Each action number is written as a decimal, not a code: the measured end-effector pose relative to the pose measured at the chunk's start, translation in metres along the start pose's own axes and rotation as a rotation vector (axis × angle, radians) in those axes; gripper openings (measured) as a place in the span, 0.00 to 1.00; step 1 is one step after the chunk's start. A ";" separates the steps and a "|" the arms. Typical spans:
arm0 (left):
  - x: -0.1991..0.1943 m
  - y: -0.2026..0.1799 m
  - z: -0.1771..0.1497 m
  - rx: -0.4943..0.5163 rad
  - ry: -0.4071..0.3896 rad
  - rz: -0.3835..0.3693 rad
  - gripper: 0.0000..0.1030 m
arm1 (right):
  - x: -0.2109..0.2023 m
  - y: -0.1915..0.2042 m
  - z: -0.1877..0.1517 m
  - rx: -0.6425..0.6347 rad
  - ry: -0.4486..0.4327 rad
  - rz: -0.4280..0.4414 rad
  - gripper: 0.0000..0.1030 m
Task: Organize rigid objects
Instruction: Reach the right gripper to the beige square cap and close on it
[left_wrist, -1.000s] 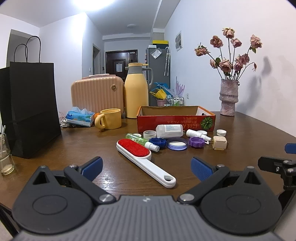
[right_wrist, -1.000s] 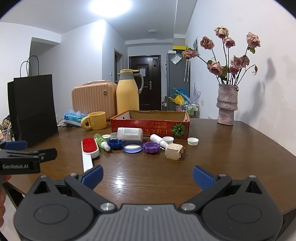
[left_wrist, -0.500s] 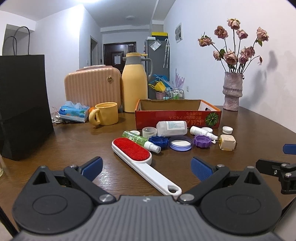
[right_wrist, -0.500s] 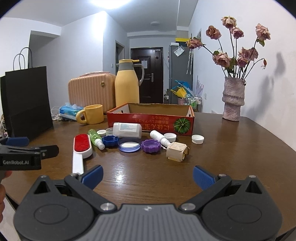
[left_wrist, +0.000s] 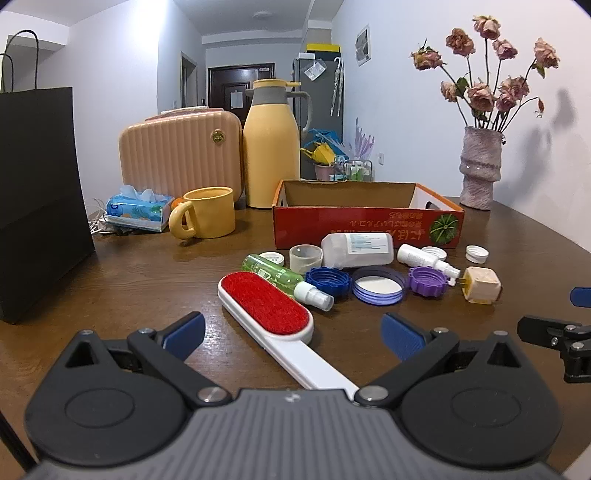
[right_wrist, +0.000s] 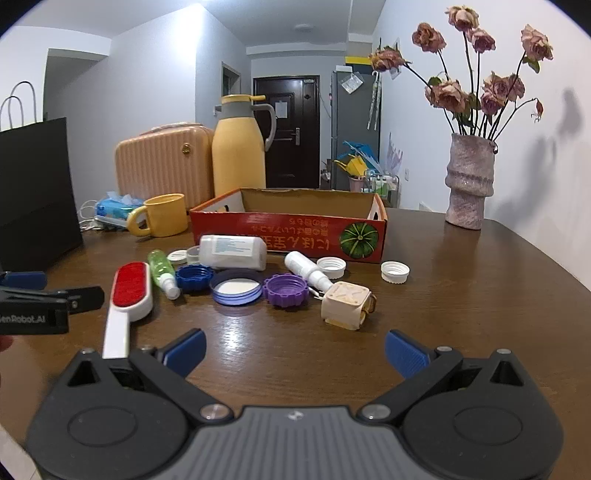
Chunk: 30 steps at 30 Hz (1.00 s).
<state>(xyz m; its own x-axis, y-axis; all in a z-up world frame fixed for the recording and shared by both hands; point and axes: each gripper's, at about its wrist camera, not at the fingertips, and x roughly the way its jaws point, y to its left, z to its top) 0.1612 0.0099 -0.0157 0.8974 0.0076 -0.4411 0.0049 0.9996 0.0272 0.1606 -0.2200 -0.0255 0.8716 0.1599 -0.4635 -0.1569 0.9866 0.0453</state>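
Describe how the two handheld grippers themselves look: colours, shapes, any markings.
Both are alike: a ribbed grey body, two black housings with round caps and silver pivot screws, and black linkages ending in blue fingertip pads. The left gripper seen from the right wrist camera bears white "GenRobot.AI" lettering. The right gripper shows no marking in either view.

1. One lint brush (left_wrist: 266, 308).
2. Three bottles: green spray (left_wrist: 275, 275), large white (left_wrist: 356, 249), small white (left_wrist: 424, 258).
3. Three big caps: blue (left_wrist: 327, 280), lavender (left_wrist: 377, 285), purple (left_wrist: 428, 282).
4. Three small white caps (right_wrist: 395, 272), plus one clear ring (left_wrist: 305, 257).
5. One beige cube (right_wrist: 345, 304).
6. One red box (left_wrist: 365, 225).
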 end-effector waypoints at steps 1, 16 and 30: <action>0.004 0.001 0.001 0.000 0.004 0.001 1.00 | 0.004 -0.001 0.001 0.001 0.004 -0.003 1.00; 0.050 0.008 0.019 -0.014 0.046 0.041 1.00 | 0.075 -0.022 0.024 0.038 0.068 -0.070 1.00; 0.076 0.008 0.027 -0.027 0.078 0.072 1.00 | 0.157 -0.031 0.030 0.030 0.220 -0.201 0.92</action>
<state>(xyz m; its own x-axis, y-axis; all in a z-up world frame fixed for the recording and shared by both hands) 0.2415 0.0176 -0.0247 0.8578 0.0801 -0.5078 -0.0708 0.9968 0.0376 0.3163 -0.2247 -0.0730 0.7614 -0.0468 -0.6466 0.0257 0.9988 -0.0420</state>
